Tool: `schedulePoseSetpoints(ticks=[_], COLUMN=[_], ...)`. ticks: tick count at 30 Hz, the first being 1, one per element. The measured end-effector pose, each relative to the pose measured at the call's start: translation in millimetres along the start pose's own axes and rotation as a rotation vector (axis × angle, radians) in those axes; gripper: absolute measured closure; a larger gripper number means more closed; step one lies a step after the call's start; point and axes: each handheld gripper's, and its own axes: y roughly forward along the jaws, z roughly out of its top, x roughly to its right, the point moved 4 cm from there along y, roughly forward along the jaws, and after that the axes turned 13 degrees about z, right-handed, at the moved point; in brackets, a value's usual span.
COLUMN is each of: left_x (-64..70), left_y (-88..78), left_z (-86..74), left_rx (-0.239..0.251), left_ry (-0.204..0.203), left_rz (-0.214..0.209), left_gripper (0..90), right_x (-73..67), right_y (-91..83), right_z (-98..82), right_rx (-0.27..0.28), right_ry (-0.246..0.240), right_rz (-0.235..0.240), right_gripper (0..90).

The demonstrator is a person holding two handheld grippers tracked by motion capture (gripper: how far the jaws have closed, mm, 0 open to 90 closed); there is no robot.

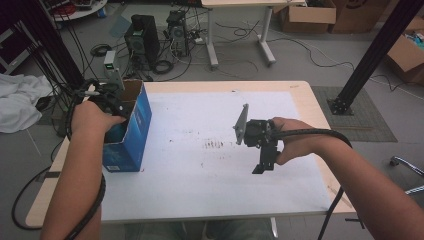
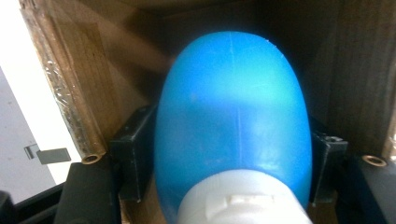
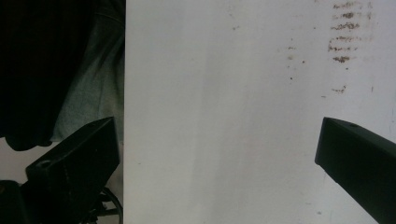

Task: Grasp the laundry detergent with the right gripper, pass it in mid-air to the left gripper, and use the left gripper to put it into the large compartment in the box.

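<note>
The left gripper (image 2: 233, 186) reaches down into the blue box (image 1: 131, 131), its 2 jaws set against either side of a blue bottle (image 2: 232, 116) (white cap toward the camera) that sits inside the cardboard walls. The right gripper (image 3: 219, 154) hangs over the white table (image 1: 200, 165) with jaws wide and nothing between them. Faint brown marks (image 1: 214, 144) stain the sheet mid-table. Beyond lie grey floor, cables and cartons. Both forearms come in from below, the left hand (image 1: 90, 117) at the box's rim.

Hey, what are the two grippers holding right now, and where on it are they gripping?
The left gripper has a blue bottle between its jaws inside the cardboard box, at the wide body near the white cap. The right gripper holds nothing.
</note>
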Motion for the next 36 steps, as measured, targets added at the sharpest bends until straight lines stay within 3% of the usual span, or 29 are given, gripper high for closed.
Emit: schedulePoseSetpoints(ticks=[10, 20, 36], left_x=[0.1, -2.8, -10.1], left_y=[-14.9, -19.8, -57.5], left_z=[-1.4, -3.9, -6.8], left_rx=[0.010, 0.009, 0.047], left_ry=[0.017, 0.005, 0.017], left_rz=[0.024, 0.028, 0.044], left_gripper=[30.8, 28.1, 16.5], right_x=[-1.4, -1.5, -0.6], right_y=[1.0, 2.0, 2.5], right_z=[0.9, 1.9, 1.7], right_rx=[0.006, 0.003, 0.004], right_ry=[-0.003, -0.009, -0.009], right_rz=[-0.001, -0.001, 0.002], right_gripper=[0.0, 0.0, 0.0])
